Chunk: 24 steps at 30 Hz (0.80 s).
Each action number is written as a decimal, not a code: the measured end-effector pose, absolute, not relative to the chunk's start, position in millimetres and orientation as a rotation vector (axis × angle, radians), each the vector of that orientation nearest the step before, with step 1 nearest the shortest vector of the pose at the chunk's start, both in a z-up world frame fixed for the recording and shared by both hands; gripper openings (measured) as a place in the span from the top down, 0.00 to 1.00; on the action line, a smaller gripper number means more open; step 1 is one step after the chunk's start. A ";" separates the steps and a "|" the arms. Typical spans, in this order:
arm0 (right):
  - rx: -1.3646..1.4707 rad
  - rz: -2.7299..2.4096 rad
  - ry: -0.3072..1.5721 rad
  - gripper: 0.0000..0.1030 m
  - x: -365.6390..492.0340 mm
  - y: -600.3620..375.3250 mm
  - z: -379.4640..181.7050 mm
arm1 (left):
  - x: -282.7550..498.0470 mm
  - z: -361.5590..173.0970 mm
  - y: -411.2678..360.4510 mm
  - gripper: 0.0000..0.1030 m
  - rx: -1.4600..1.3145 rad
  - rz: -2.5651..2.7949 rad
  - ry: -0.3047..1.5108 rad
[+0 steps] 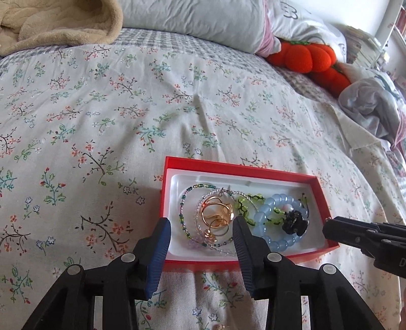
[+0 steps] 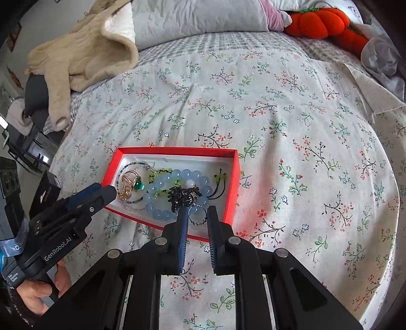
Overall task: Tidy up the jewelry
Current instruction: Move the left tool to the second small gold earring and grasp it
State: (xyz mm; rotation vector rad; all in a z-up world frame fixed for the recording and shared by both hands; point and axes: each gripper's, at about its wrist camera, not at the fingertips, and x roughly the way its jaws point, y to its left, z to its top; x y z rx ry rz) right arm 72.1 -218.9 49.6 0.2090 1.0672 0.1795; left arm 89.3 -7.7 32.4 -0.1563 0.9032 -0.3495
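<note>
A red box (image 1: 203, 162) with a white liner lies on the floral bedspread and holds jewelry: a gold ring cluster (image 1: 217, 213), thin beaded bracelets (image 1: 187, 198), a blue bead bracelet (image 1: 276, 220), green beads (image 1: 246, 205) and a black ornament (image 1: 294, 223). My left gripper (image 1: 201, 223) is open and empty over the box's near left end, around the gold rings. In the right wrist view my right gripper (image 2: 198, 215) hangs open over the near corner of the box (image 2: 234, 182). A small beaded ring (image 2: 198, 215) shows between its fingertips. The left gripper (image 2: 101, 191) is at the box's left end.
A beige blanket (image 1: 58, 22) and grey pillow (image 1: 192, 17) lie at the head of the bed. Orange plush pumpkins (image 1: 304, 55) and crumpled cloth (image 1: 370, 106) sit at the far right. The bed edge drops off at the left (image 2: 50, 142).
</note>
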 end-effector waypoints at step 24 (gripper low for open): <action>0.265 0.187 1.058 0.67 67.8 -233.9 53.4 | 60.7 19.2 15.9 0.46 -0.092 -0.366 0.992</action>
